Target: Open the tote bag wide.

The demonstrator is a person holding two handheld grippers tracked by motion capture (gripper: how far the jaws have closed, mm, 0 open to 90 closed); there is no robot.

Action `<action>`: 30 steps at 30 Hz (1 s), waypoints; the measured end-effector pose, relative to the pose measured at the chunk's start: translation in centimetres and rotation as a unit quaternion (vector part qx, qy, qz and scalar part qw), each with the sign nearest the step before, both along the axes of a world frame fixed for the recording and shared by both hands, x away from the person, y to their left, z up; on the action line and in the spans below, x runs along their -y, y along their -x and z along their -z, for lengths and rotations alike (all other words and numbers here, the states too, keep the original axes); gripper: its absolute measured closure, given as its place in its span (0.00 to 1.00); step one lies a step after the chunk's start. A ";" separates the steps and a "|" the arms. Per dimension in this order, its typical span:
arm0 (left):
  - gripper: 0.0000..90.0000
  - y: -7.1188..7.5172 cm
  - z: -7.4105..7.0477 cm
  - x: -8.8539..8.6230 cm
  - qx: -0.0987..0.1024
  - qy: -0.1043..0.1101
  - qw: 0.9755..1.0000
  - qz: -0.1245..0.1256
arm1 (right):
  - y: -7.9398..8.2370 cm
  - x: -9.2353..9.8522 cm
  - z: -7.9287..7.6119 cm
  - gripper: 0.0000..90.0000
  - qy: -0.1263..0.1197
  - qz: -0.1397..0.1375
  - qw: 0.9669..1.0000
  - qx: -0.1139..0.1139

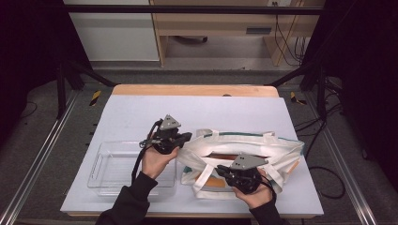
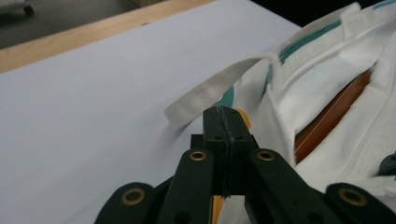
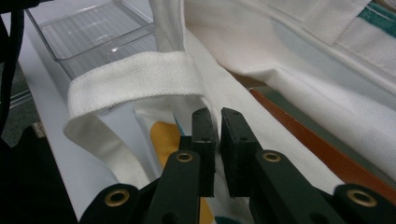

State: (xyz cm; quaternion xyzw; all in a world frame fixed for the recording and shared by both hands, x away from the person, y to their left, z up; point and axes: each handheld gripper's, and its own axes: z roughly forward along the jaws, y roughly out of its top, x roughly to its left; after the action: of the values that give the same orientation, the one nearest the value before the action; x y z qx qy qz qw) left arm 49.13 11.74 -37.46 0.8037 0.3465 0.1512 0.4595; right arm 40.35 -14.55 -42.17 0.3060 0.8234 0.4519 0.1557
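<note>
High view: tote bag lengthwise left-right.

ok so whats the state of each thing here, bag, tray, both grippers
tote bag: lying on the table, mouth held open, something orange-brown inside
clear tray: upright, empty
left gripper: shut at the bag's left rim
right gripper: shut on the bag's near rim

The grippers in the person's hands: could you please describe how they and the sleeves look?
Both the left gripper and the right gripper are black, each topped with a grey three-cornered plate and trailing a black cable. Seen from their own cameras, the jaws are flat black blocks on black link arms with brass-coloured rings at the pivots. The person wears dark long sleeves.
</note>
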 end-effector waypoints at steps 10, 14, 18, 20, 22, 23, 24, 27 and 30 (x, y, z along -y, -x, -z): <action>0.58 0.1 -0.3 3.0 0.039 -0.035 0.998 0.040 | -0.1 0.0 0.1 0.93 -0.009 0.007 1.000 0.006; 0.71 -0.8 0.8 3.8 0.003 -0.074 0.997 0.025 | 0.0 0.1 0.1 0.93 -0.008 0.006 1.000 0.006; 0.94 -0.8 1.3 3.6 -0.020 -0.069 0.997 0.026 | 0.0 0.2 0.2 0.93 -0.013 0.003 1.000 0.004; 0.96 -0.6 1.3 3.6 -0.014 -0.070 0.997 0.020 | 0.1 0.2 0.3 0.93 -0.014 0.001 1.000 0.003; 0.96 -0.4 1.5 3.6 -0.007 -0.067 0.998 0.009 | 0.4 0.2 0.4 0.93 -0.016 0.000 1.000 0.003; 0.96 -0.2 1.7 3.6 -0.006 -0.061 0.998 0.002 | 0.7 0.3 0.7 0.93 -0.019 -0.002 1.000 0.001; 0.96 -0.2 1.9 3.6 -0.005 -0.060 0.998 -0.005 | 0.7 0.3 0.7 0.93 -0.019 -0.002 1.000 0.001; 0.96 0.0 3.3 3.5 -0.013 -0.047 0.998 -0.032 | 1.4 0.3 1.7 0.94 -0.022 -0.009 1.000 -0.017; 0.96 0.1 4.0 3.5 -0.019 -0.040 0.998 -0.041 | 1.6 0.0 2.9 0.94 -0.018 -0.009 0.999 -0.031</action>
State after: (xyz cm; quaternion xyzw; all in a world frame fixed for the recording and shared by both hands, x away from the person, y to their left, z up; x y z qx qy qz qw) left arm 49.06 8.21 -41.49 0.8093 0.3817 0.1687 0.4133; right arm 38.71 -14.59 -45.05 0.3153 0.8222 0.4583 0.1205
